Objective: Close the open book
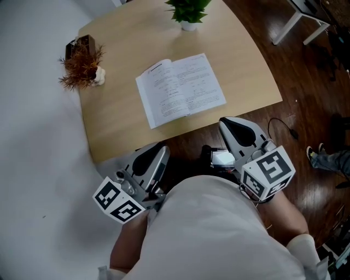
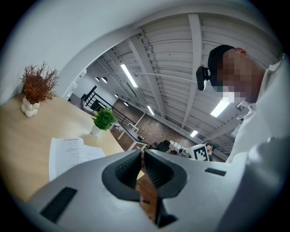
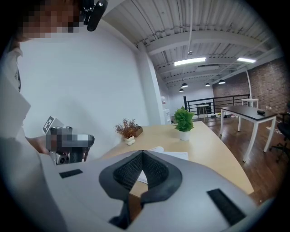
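Task not begun. The open book (image 1: pixel 180 90) lies flat, pages up, near the front edge of the wooden table (image 1: pixel 115 131), spine running away from the person. Neither cover is lifted.

Left gripper (image 1: pixel 160 152): jaws together, nothing between them, held off the table's near edge close to the person's body. Right gripper (image 1: pixel 231 124): jaws together as well, empty, just short of the book's near right corner and not touching it.

Potted green plant (image 1: pixel 188 11) and dried plant (image 1: pixel 82 63) stand well apart from the book.

Left to do, by my reading: the whole job. Reach in, lift one half, fold it over.
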{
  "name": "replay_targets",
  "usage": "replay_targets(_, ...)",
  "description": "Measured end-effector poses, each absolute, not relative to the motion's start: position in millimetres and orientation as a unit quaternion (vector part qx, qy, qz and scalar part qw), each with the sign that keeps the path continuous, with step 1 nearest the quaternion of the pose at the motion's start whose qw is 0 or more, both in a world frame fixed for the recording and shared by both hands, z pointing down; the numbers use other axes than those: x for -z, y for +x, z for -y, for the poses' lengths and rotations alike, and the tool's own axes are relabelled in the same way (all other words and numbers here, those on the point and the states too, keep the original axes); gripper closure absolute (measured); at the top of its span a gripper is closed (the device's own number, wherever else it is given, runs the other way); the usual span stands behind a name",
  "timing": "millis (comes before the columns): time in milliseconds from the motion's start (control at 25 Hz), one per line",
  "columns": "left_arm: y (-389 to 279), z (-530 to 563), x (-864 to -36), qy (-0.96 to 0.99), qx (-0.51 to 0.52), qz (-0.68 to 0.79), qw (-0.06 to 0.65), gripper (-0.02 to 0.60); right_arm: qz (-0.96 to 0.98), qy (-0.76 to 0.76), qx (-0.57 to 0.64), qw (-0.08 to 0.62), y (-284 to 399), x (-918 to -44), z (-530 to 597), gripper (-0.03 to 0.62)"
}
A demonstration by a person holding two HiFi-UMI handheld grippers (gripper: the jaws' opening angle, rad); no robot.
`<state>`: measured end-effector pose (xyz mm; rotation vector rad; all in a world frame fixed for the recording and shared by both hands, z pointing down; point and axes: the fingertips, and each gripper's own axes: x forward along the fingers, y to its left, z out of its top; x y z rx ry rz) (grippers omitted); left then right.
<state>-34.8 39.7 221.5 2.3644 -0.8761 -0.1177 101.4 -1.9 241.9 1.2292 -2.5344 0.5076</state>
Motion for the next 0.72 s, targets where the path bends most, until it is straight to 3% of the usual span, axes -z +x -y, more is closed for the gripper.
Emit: replay_targets(720,-30.1,-39.1,-210.6,0.902,0.029,0.327,0.281,0.583,0.875,0.438,-0.160,0.128,115.8,-219.3,3.6,0.592)
